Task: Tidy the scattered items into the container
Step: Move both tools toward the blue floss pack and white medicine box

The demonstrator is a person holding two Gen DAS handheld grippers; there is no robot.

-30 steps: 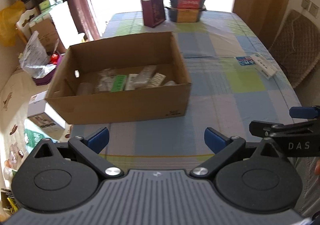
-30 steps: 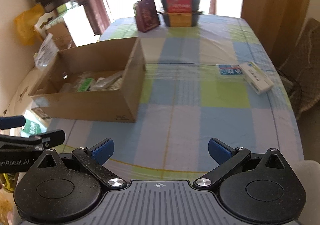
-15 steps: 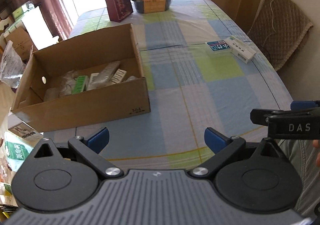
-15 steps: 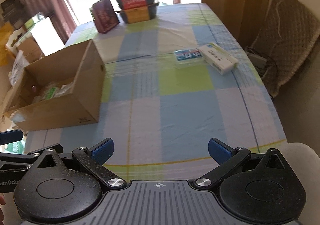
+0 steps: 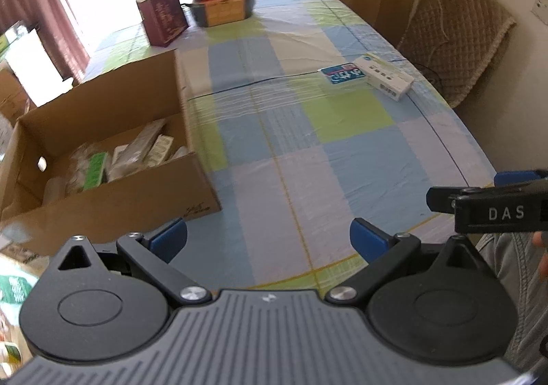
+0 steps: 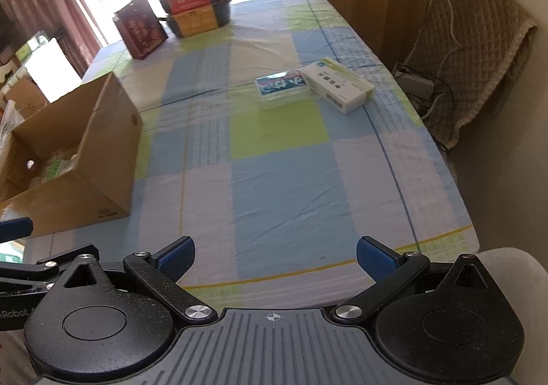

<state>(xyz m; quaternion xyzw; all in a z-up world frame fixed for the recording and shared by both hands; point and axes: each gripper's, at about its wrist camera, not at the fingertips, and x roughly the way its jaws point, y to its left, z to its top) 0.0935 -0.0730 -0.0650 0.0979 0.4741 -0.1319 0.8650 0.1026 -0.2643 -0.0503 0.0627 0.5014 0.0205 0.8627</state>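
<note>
Cardboard box (image 5: 102, 159) contents show only from the left tool (image 5: 269, 236); both tools gape empty.

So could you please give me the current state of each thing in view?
Left gripper: open, empty.
Right gripper: open, empty.
Cardboard box: open-topped, partly filled.
White box: flat on table, outside cardboard box.
Blue pack: flat on table, touching white box.
Two tubs: stacked, lidded.
Maroon box: upright.
</note>
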